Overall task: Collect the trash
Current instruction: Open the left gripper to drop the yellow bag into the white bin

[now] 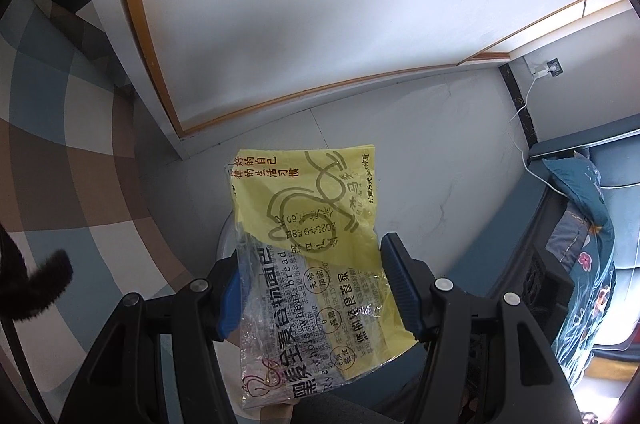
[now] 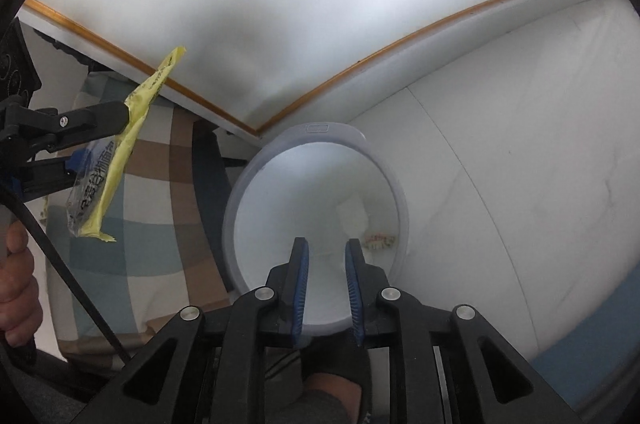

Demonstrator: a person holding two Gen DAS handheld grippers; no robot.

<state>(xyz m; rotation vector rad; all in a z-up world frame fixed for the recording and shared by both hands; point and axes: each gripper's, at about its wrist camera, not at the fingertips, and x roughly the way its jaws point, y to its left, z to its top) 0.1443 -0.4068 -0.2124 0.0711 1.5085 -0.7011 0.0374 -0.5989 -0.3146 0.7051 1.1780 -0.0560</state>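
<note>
Left wrist view: your left gripper (image 1: 316, 288) clamps a yellow bread wrapper (image 1: 308, 256) (partly clear plastic), held in the air left of the bin. Your right gripper (image 2: 327, 288), slightly parted, holds nothing above the white bin (image 2: 248, 184).

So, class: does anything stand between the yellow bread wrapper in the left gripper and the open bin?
Nothing visible does. The yellow bread wrapper hangs left of the white bin, whose mouth is open; the right gripper hovers over its near rim.
</note>
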